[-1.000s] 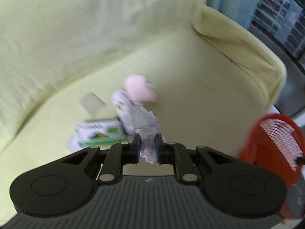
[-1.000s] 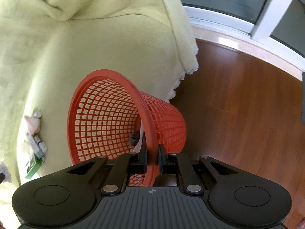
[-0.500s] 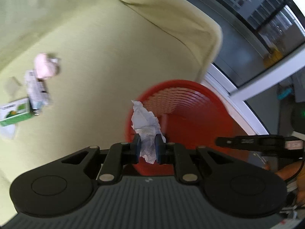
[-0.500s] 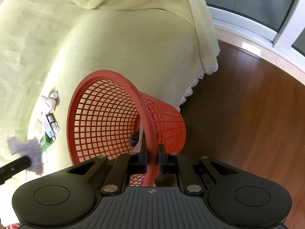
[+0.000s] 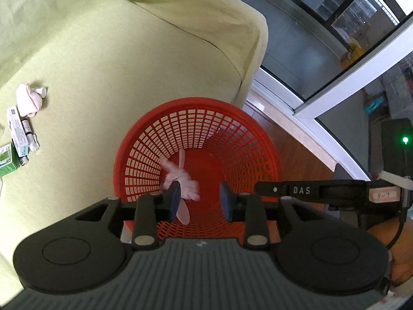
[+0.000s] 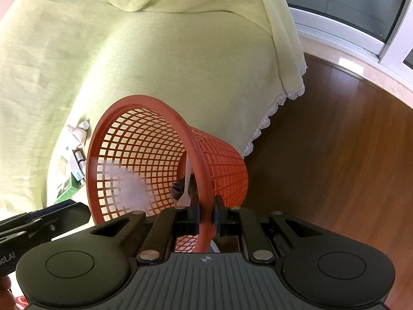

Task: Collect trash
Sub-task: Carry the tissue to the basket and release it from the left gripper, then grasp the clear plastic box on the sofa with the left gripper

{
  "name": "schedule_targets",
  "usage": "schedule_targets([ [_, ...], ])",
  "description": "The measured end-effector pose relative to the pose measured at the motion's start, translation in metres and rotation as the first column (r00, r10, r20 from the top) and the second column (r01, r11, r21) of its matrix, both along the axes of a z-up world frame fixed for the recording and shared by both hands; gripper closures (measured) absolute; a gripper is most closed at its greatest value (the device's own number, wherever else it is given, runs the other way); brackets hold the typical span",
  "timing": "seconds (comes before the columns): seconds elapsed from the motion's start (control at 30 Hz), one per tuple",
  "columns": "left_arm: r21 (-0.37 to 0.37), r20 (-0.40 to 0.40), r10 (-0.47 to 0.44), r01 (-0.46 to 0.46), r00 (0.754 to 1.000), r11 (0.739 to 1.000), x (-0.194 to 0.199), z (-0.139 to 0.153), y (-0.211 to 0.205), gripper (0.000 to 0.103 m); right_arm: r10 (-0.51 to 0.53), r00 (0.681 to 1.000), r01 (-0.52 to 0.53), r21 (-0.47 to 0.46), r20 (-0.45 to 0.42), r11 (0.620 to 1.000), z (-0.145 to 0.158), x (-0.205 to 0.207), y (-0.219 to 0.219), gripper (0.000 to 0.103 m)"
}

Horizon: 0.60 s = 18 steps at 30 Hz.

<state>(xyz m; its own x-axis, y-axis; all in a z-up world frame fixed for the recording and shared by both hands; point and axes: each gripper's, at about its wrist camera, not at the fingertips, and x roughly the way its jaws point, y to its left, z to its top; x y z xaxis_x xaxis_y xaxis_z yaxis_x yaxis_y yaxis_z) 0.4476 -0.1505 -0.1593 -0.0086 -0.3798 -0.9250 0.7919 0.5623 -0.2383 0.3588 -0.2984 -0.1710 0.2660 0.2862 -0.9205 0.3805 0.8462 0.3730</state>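
A red mesh basket (image 5: 232,134) is held tilted beside the sofa, my right gripper (image 6: 206,215) shut on its rim (image 6: 200,165). Over the basket's mouth my left gripper (image 5: 200,201) stands open. A crumpled white tissue (image 5: 182,180) is falling inside the basket, a blur (image 6: 126,183) in the right wrist view. A white plastic spoon (image 6: 186,183) lies in the basket. On the sofa seat remain a pink wad (image 5: 27,99), a white box (image 5: 18,129), small tubes (image 5: 29,135) and a green box (image 5: 6,160).
The sofa wears a pale yellow-green cover (image 6: 167,64) with a lace hem. Brown wood floor (image 6: 335,155) lies to the right of it, and a window frame (image 5: 322,98) runs behind. A person's hand (image 5: 387,235) holds the right gripper.
My left gripper swung from the sofa seat to the basket's mouth with the tissue, then opened. The tissue has dropped into the basket. The right gripper kept holding the rim.
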Motion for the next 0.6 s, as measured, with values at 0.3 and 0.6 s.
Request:
schedule_targets([
  [0.3,0.013,0.044,0.076,-0.077,0.996,0.997,0.016,0.008,0.046,0.07,-0.014,1.0,0.014,0.011,-0.012,1.0,-0.002,-0.002,-0.004,0.096],
  [0.6,0.096,0.197,0.227,-0.25,0.954,0.964,0.116,0.003,0.144,0.067,-0.099,0.995,0.1,0.015,-0.017,0.995,0.008,-0.004,-0.005,0.096],
])
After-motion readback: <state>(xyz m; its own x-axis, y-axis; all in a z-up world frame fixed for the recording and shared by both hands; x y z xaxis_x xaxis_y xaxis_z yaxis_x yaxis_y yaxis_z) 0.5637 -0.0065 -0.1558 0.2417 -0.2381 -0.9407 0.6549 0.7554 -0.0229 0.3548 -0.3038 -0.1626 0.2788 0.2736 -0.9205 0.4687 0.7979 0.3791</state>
